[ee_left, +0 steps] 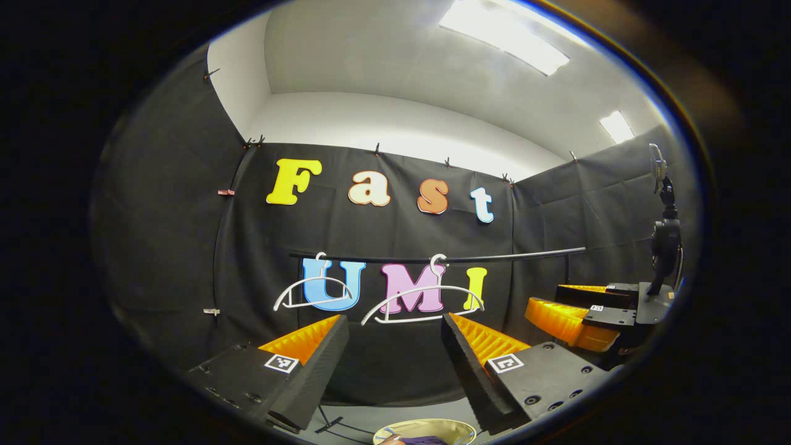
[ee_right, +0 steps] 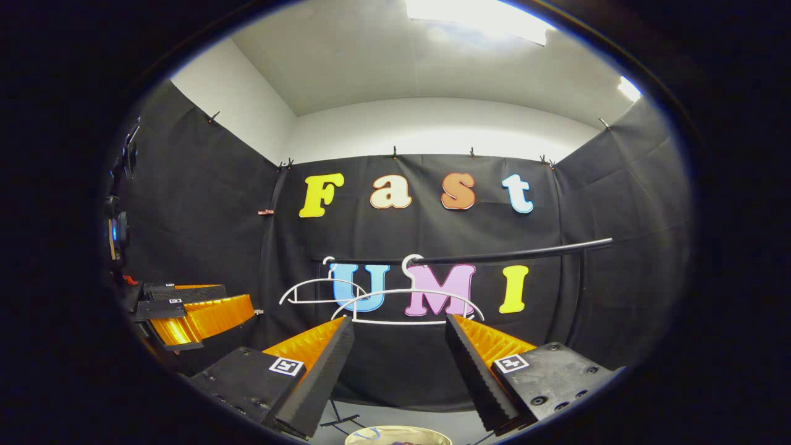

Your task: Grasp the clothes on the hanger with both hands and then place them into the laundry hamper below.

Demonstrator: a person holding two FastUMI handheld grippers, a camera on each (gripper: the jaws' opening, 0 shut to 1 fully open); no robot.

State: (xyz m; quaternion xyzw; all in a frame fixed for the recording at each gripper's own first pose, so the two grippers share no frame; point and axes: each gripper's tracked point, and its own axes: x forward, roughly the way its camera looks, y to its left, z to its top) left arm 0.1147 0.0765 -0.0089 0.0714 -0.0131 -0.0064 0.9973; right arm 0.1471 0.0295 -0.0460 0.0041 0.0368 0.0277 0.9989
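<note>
Hanging bare on the rail point(ee_left: 494, 256), two white hangers point(ee_left: 422, 296) sit side by side against the black wall, with no clothes on them. Low in the left gripper view, the hamper point(ee_left: 426, 431) shows its pale round rim, with a bit of purple cloth point(ee_left: 423, 440) inside it; the right gripper view shows the same rim at its bottom edge. Left gripper point(ee_left: 395, 352) is open, its fingers wide apart and holding nothing, pointed at the hangers. Right gripper point(ee_right: 398, 349) is open too, empty, aimed the same way. Each gripper appears at the side of the other's view, raised near hanger height
</note>
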